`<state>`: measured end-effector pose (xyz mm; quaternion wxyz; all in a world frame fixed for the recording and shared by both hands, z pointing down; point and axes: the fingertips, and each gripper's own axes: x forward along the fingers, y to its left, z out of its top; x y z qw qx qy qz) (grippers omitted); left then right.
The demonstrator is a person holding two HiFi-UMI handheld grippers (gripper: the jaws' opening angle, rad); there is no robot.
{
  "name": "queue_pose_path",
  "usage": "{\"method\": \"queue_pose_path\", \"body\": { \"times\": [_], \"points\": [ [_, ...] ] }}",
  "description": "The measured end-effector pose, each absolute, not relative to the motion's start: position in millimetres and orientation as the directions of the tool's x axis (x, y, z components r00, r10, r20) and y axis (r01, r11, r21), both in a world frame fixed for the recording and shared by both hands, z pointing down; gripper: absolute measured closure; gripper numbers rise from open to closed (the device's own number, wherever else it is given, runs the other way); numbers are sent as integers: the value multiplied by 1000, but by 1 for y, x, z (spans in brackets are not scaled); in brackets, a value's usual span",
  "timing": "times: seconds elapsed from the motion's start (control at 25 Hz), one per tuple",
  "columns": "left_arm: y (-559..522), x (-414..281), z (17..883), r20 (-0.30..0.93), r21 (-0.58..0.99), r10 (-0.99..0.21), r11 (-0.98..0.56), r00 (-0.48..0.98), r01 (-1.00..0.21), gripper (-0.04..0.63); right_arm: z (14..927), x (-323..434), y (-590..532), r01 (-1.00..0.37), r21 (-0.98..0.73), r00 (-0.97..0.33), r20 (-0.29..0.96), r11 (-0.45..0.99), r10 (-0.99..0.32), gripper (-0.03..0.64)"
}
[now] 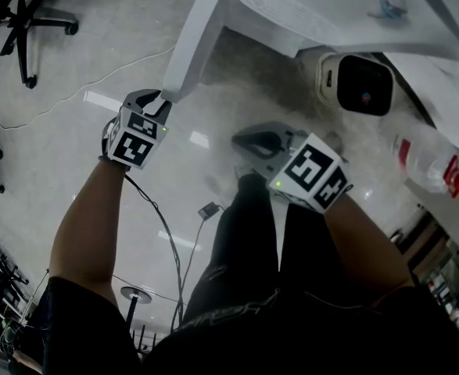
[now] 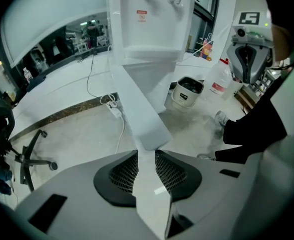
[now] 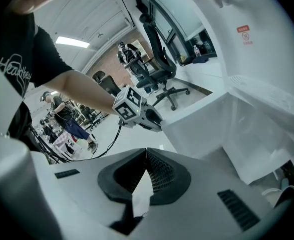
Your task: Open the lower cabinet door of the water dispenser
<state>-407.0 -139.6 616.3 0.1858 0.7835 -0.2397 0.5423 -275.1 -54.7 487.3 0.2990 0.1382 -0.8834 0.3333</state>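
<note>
The white water dispenser (image 2: 152, 19) stands ahead, and its lower cabinet door (image 2: 136, 104) is swung out toward me. My left gripper (image 2: 147, 156) is shut on the door's free edge, the white panel pinched between its black pads. From the head view, that left gripper (image 1: 163, 100) grips the door (image 1: 194, 37) at its outer corner. My right gripper (image 1: 252, 141) hangs apart over the floor near the person's legs. Its tips (image 3: 145, 154) meet with nothing between them. The right gripper view also shows the left gripper (image 3: 154, 120) on the door (image 3: 202, 129).
A white appliance with a black top (image 1: 354, 80) and a plastic bottle (image 1: 424, 158) sit on the floor right of the dispenser. Office chairs (image 1: 34, 22) stand at the left. A cable (image 1: 166, 233) trails over the floor, and a power strip (image 2: 114, 109) lies by the wall.
</note>
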Motion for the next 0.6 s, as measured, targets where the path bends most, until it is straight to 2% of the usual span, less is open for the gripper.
{"method": "queue_pose_path", "body": {
  "times": [0.4, 0.6],
  "points": [
    [-135, -418, 611, 934, 39, -226, -709, 278, -704, 491, 482, -252, -60, -486, -468, -767, 633, 738, -104, 603],
    [-105, -401, 576, 879, 128, -312, -574, 360, -809, 491, 458, -236, -56, -496, -450, -782, 602, 743, -157, 603]
  ]
}}
